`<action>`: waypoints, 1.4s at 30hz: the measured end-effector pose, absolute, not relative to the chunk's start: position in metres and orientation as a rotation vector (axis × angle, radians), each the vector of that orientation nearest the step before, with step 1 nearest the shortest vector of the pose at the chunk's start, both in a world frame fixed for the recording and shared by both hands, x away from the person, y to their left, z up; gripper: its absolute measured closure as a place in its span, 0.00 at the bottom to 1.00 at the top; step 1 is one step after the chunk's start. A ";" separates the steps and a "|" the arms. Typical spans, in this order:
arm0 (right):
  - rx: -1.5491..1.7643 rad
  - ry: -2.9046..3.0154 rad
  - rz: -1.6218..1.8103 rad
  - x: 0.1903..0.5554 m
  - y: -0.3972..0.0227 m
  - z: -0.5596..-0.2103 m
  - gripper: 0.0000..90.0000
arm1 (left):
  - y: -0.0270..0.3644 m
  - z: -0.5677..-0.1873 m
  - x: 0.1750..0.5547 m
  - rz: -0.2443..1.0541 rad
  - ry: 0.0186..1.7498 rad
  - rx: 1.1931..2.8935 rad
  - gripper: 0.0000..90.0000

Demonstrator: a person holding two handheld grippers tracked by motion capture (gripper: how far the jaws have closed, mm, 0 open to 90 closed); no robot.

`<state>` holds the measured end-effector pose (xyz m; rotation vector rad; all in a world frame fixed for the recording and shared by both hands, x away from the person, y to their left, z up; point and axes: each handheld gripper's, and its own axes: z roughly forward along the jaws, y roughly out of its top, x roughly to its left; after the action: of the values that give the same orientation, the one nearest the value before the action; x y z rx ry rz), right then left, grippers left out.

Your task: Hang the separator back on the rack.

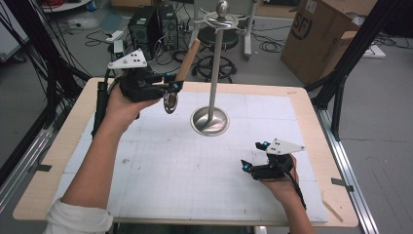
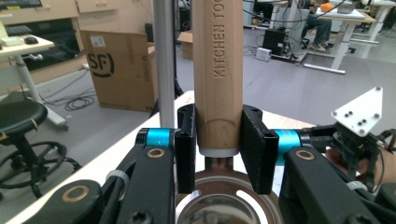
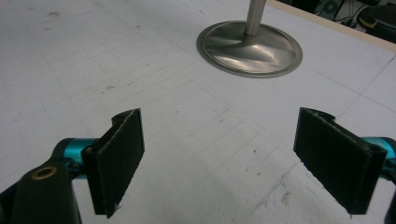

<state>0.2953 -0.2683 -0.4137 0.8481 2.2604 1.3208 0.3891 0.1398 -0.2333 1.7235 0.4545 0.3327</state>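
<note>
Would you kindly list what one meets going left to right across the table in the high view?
Left tongs shut on the wooden-handled utensil → metal stand → right tongs, open.

Both tools are black with blue collars behind flat, rough black pads and brass pivot pins. The left tool (image 1: 171, 88) and right tool (image 1: 253, 155) each carry a grey three-cornered plate with dark screws, and a black cable. A white sleeve (image 1: 78, 218) is rolled up on the left arm.
</note>
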 end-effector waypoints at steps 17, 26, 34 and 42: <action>0.860 2.255 1.323 0.294 -0.270 -0.413 0.17 | 0.153 -0.206 0.424 0.325 0.487 1.739 0.76; 0.848 2.260 1.309 0.293 -0.268 -0.413 0.17 | 0.148 -0.205 0.437 0.337 0.513 1.754 0.76; 0.838 2.273 1.293 0.293 -0.267 -0.413 0.17 | 0.137 -0.207 0.442 0.335 0.510 1.767 0.76; 0.836 2.265 1.295 0.292 -0.268 -0.413 0.17 | 0.121 -0.210 0.439 0.323 0.485 1.796 0.76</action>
<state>0.2921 -0.2678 -0.4125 0.8357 2.2650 1.2946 0.4389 0.1209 -0.2103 1.7964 0.4852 0.3235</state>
